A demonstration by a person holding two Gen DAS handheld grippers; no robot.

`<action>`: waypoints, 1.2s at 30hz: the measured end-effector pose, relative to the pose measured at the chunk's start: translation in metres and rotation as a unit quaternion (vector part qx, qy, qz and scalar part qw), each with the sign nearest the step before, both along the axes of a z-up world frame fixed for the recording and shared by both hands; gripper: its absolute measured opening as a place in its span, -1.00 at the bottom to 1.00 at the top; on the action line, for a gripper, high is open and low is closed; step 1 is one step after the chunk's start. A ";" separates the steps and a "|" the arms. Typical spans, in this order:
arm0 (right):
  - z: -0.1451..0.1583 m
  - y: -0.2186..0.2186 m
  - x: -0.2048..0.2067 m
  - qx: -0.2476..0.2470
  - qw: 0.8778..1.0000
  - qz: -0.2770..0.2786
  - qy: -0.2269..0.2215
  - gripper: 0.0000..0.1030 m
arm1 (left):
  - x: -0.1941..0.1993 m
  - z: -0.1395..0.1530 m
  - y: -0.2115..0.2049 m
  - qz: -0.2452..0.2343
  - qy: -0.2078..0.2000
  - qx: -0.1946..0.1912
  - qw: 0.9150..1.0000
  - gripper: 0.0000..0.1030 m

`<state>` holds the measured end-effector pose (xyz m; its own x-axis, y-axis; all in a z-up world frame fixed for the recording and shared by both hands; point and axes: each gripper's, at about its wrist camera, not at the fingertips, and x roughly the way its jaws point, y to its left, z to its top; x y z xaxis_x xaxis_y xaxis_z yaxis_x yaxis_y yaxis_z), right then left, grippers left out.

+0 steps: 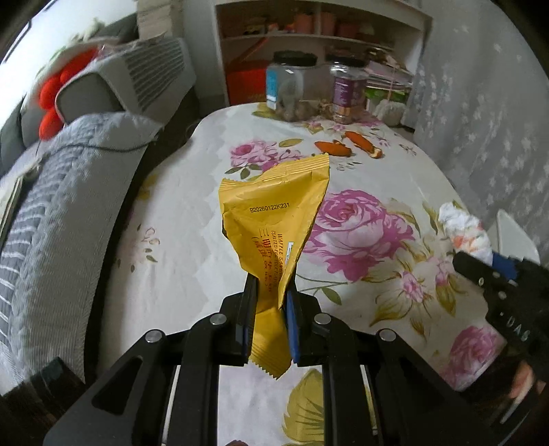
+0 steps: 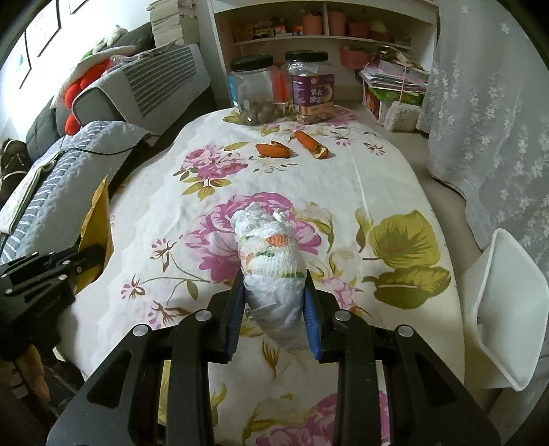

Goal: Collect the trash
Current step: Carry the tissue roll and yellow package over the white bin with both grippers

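My left gripper [image 1: 271, 291] is shut on a yellow snack wrapper [image 1: 274, 212] and holds it above the floral tablecloth [image 1: 192, 219]. My right gripper [image 2: 274, 278] is shut on a crumpled white tissue wad [image 2: 267, 247] with orange and green print, held above the cloth. The tissue also shows at the right edge of the left wrist view [image 1: 463, 230], and the wrapper at the left edge of the right wrist view [image 2: 97, 219]. Two orange peel pieces [image 2: 273, 150] [image 2: 312, 144] lie on the table's far part. A white bin [image 2: 504, 298] stands beside the table's right edge.
Two clear jars with black lids [image 2: 252, 91] [image 2: 312, 87] stand at the table's far end. A grey sofa with a striped blanket [image 2: 68, 178] runs along the left. A white shelf [image 2: 326, 31] is behind. A lace curtain [image 2: 487, 120] hangs at right.
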<state>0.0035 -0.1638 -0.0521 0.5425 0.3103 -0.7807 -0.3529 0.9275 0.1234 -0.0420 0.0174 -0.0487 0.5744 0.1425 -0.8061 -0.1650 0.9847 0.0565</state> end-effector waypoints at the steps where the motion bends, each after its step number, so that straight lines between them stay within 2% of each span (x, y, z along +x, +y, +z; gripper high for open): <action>1: 0.001 -0.001 -0.001 0.000 1.000 0.000 -0.001 -0.43 | -0.001 0.000 -0.001 -0.002 -0.001 -0.003 1.000 -0.69; 5: 0.002 -0.004 -0.003 0.004 1.000 -0.002 -0.003 -0.43 | -0.002 0.003 0.002 0.010 -0.002 -0.030 1.000 -0.69; 10: 0.008 -0.008 -0.004 0.013 1.000 -0.009 -0.016 -0.43 | -0.002 -0.001 0.008 0.024 0.001 -0.039 0.999 -0.69; 15: 0.015 -0.026 -0.002 0.016 0.999 -0.033 -0.029 -0.43 | 0.004 -0.003 -0.004 0.013 0.000 -0.041 0.999 -0.69; 26: 0.008 -0.127 0.001 0.011 0.988 -0.153 -0.027 -0.42 | 0.024 -0.005 -0.065 -0.056 -0.002 -0.036 0.998 -0.69; 36: -0.001 -0.232 -0.005 0.018 0.959 -0.281 -0.024 -0.42 | 0.039 -0.014 -0.132 -0.121 0.007 -0.029 0.992 -0.69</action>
<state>-0.0014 -0.3959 -0.0534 0.6674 -0.0152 -0.7445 0.1956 0.9683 0.1555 -0.0026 -0.1142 -0.0625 0.5745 -0.0448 -0.8173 0.0767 0.9971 -0.0008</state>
